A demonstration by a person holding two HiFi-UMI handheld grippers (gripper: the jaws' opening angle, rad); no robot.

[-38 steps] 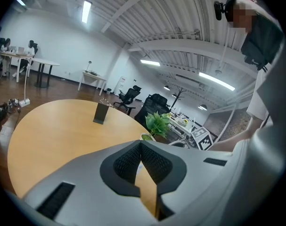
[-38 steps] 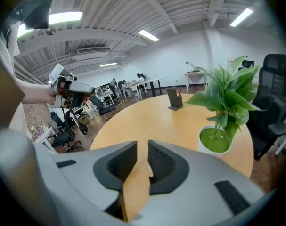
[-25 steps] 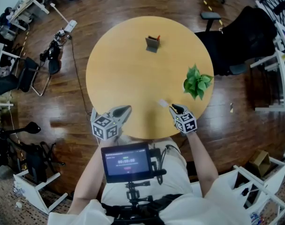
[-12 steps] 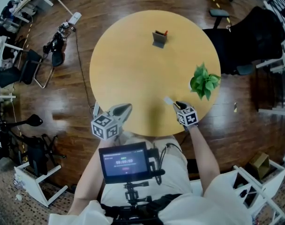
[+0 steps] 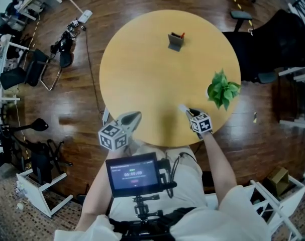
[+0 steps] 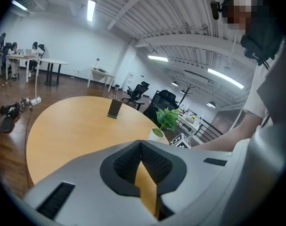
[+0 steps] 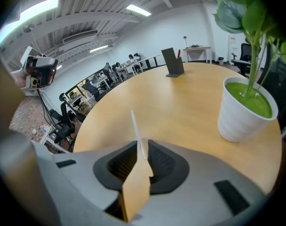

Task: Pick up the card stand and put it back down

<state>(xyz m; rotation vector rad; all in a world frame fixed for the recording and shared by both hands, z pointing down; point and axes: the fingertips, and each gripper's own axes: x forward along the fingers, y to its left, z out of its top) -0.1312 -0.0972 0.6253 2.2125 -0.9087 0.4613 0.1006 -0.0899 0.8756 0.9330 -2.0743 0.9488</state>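
Observation:
The card stand (image 5: 176, 41) is a small grey upright holder with a red bit behind it, at the far side of the round wooden table (image 5: 142, 69). It also shows in the left gripper view, card stand (image 6: 115, 108), and in the right gripper view, card stand (image 7: 173, 62). My right gripper (image 5: 188, 111) hovers over the table's near right edge, shut on a thin white card (image 7: 136, 132) seen edge-on; the card (image 5: 182, 107) sticks out ahead of the jaws. My left gripper (image 5: 132, 118) is at the near edge, far from the stand, with pads (image 6: 154, 164) meeting at the tips and nothing held.
A green plant in a white pot (image 5: 222, 89) stands at the table's right edge, close to my right gripper; the pot (image 7: 244, 109) fills the right of that view. A black office chair (image 5: 263, 39) sits beyond the table's right side, and folded chairs and cables lie on the floor at left.
The head view has drifted a little, shifting the table rightward in frame. Both grippers keep about the same places at the table's near edge, and the card stays gripped.

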